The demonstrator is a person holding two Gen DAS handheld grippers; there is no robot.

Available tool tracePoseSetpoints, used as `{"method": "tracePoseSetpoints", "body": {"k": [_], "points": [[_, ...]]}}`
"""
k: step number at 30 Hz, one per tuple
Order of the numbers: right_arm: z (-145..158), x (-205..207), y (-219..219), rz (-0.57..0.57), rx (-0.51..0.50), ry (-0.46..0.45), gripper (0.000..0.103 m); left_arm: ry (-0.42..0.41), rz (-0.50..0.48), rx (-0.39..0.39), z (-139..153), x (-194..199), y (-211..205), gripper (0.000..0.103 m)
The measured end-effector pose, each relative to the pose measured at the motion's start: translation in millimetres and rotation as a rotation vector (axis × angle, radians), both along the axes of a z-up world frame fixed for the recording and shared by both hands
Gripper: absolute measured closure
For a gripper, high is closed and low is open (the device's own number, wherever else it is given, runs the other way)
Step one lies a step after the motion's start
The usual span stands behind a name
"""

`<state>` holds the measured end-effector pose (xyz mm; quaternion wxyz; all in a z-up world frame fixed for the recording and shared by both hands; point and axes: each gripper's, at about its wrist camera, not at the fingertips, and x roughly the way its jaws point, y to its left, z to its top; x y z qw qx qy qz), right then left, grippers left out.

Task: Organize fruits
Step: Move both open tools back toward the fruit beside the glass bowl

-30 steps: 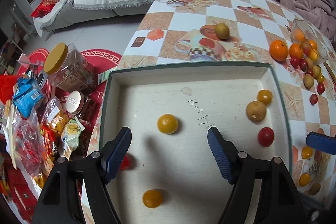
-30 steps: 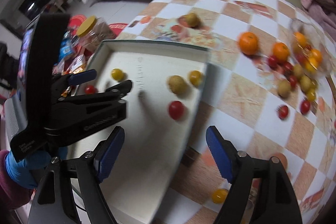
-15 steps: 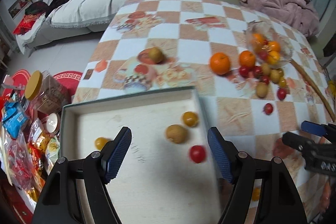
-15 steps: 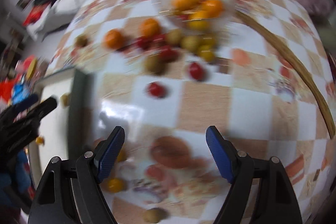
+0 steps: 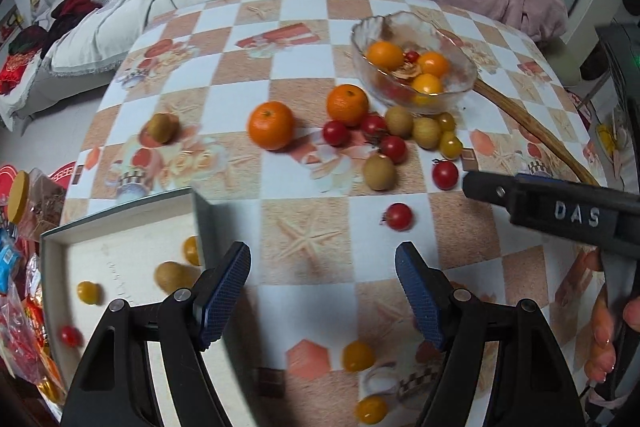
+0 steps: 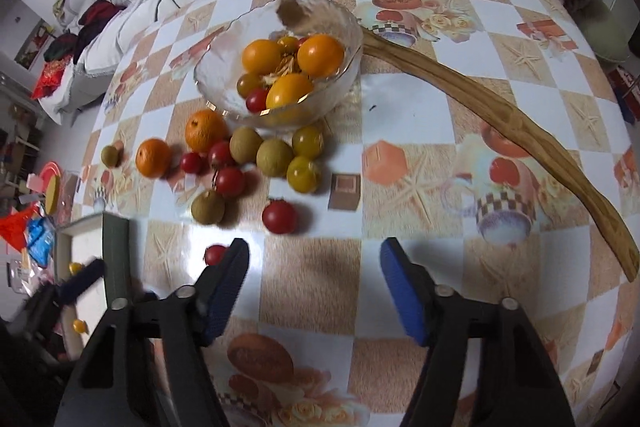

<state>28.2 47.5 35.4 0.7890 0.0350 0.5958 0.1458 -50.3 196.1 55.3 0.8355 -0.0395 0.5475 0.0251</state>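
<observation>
On the checkered table (image 5: 312,179), near-left corner, sits the white tray (image 5: 120,239); its right wall stands just left of the left gripper (image 5: 322,291). Open tabletop lies betw. tray wall and the lone red tomato (image 5: 399,216). Loose fruit cluster (image 6: 256,155) sits mid-table, touching the near side of the glass bowl (image 6: 280,67). Wooden spoon (image 6: 500,123): long axis runs far-left to near-right, head resting at the bowl rim. Left gripper: jaws wide apart, nothing held. Right gripper (image 6: 314,287): jaws wide apart, nothing held; a red tomato (image 6: 215,254) lies just beside its left finger, contact prob. none (blur). Vs 1.0 s ago: both grippers have swung right, off the tray and over the table; tray fruit count looks unchanged.
</observation>
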Motion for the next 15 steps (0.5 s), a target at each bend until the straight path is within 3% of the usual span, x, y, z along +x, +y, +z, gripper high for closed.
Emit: {"method": "tracePoseSetpoints", "body": {"k": [3,13,15], "points": [[-3.8,12.2,-2.5,-0.006,0.012,0.008,0.043,0.005,0.007,-0.007,-6.5,7.8,-8.8,0.027],[-14.9,35.9,5.0,0.044,0.032,0.033,0.044,0.032,0.014,0.001,-26.3,31.9,-29.1,0.027],[-17.9,38.1,7.1,0.052,0.032,0.042,0.048,0.037,0.013,0.002,-29.2,34.1,-32.0,0.027]]}}
